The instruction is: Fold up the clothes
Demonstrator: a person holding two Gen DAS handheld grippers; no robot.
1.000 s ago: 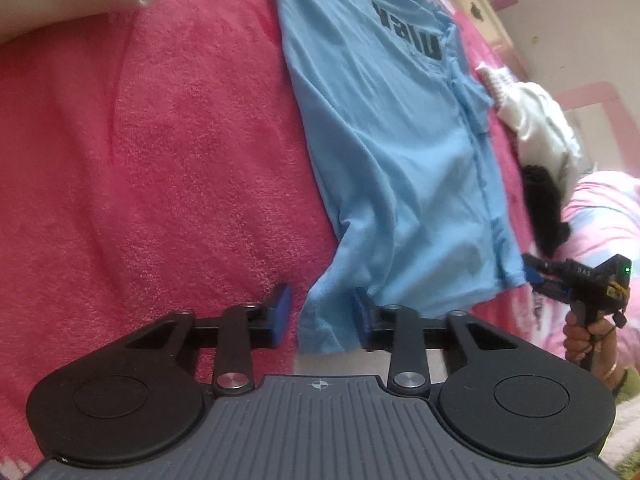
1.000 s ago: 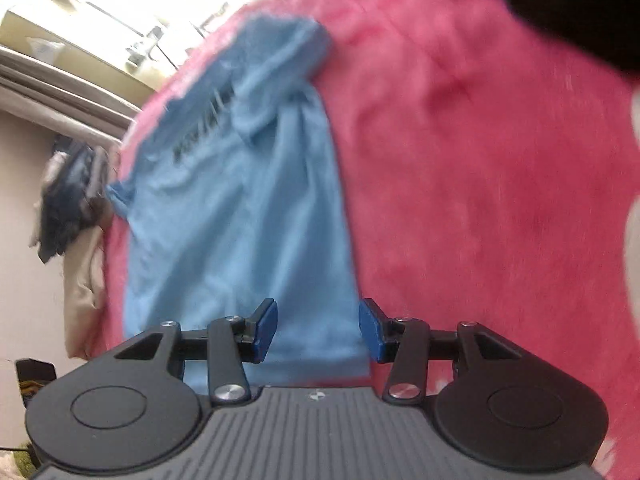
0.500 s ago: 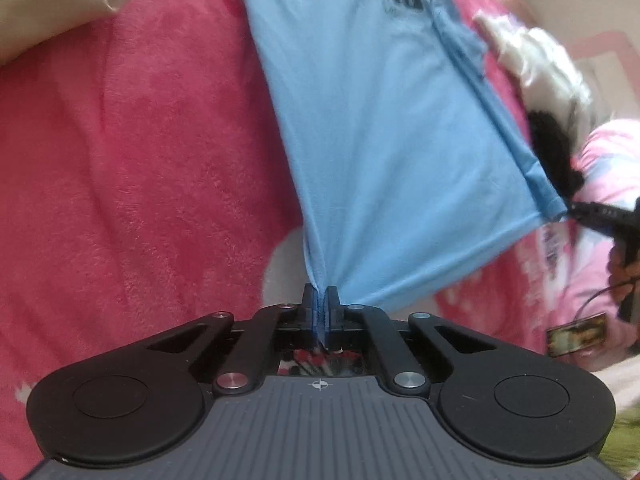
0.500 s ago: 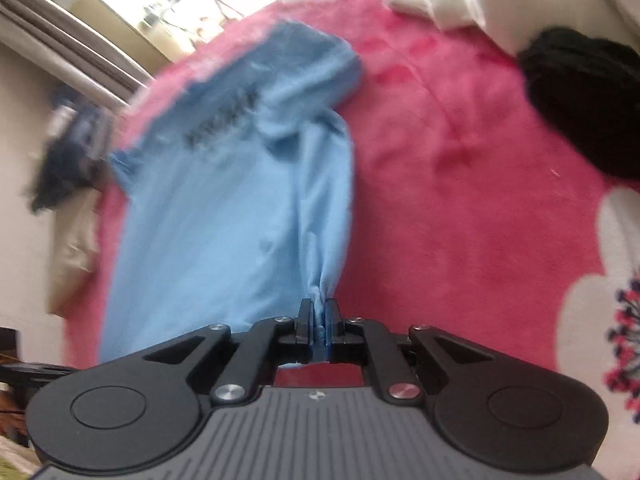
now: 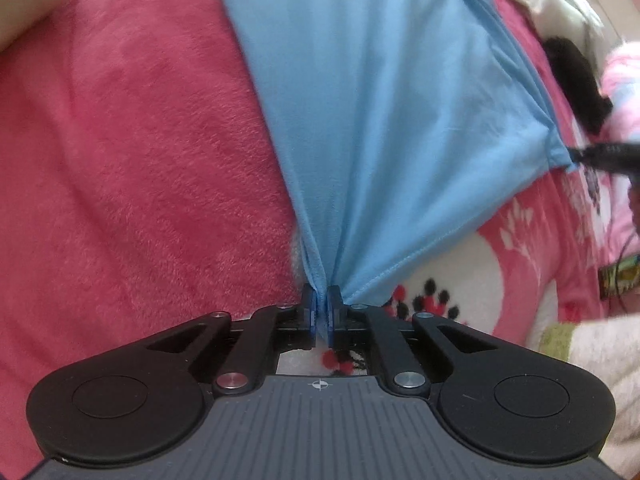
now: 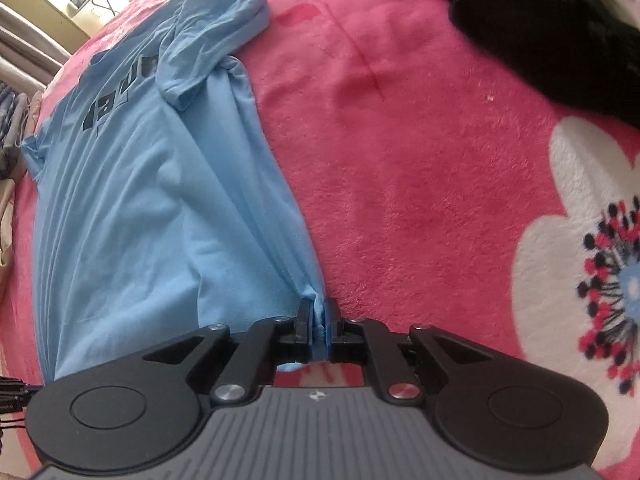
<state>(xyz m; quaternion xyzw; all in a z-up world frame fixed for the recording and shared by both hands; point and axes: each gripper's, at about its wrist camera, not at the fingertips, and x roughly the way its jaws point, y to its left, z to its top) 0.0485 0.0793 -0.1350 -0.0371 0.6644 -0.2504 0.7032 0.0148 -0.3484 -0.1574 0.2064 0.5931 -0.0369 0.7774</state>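
Left wrist view: the left gripper (image 5: 319, 312) is clenched on one bottom corner of the light blue T-shirt (image 5: 384, 112), and the hem runs taut across to the other corner, pinched by the right gripper (image 5: 576, 157) at the frame's edge. The right wrist view confirms it: blue cloth is bunched between the pads of the right gripper (image 6: 319, 330). The log's slight widening of the left jaws does not loosen the pinch. The step in hand looks like the first fold, with both hem corners taken up. Next, I judge, both corners must travel together toward the collar, kept level so the hem lands straight. The shirt lies print-side up on a pink fleece blanket (image 6: 420, 160) (one sleeve is tucked over the chest), its lower part lifted and creased toward each grip.
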